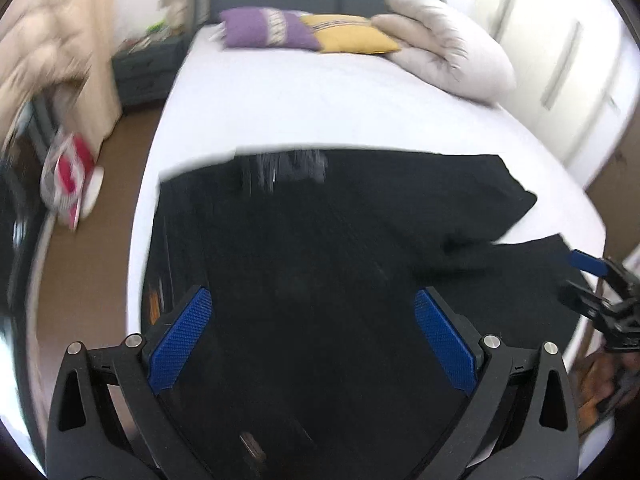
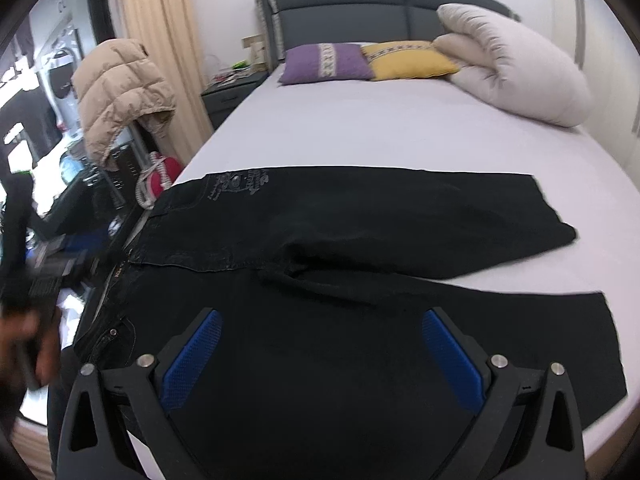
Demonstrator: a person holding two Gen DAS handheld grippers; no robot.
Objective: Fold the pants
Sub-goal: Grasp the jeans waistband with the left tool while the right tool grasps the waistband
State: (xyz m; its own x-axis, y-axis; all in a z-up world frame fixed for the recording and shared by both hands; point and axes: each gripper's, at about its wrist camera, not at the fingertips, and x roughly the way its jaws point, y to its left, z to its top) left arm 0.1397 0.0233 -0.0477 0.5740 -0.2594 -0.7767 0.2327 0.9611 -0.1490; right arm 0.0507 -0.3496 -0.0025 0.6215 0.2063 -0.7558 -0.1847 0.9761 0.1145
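Note:
Black pants (image 2: pixel 360 220) lie spread flat across the near end of the white bed (image 2: pixel 400 132), waistband at the left, both legs running right and parted in a V. The pants also show in the left wrist view (image 1: pixel 320 240), blurred. My left gripper (image 1: pixel 312 300) is open and empty above the waist part of the pants. My right gripper (image 2: pixel 320 320) is open and empty above the near leg. The right gripper also shows in the left wrist view (image 1: pixel 600 292) at the far right, by the near leg's hem.
A purple cushion (image 2: pixel 326 62), a yellow cushion (image 2: pixel 408 60) and a folded grey duvet (image 2: pixel 516 72) lie at the head of the bed. A beige jacket (image 2: pixel 120 92) hangs on a chair to the left. A nightstand (image 2: pixel 228 96) stands beside the bed.

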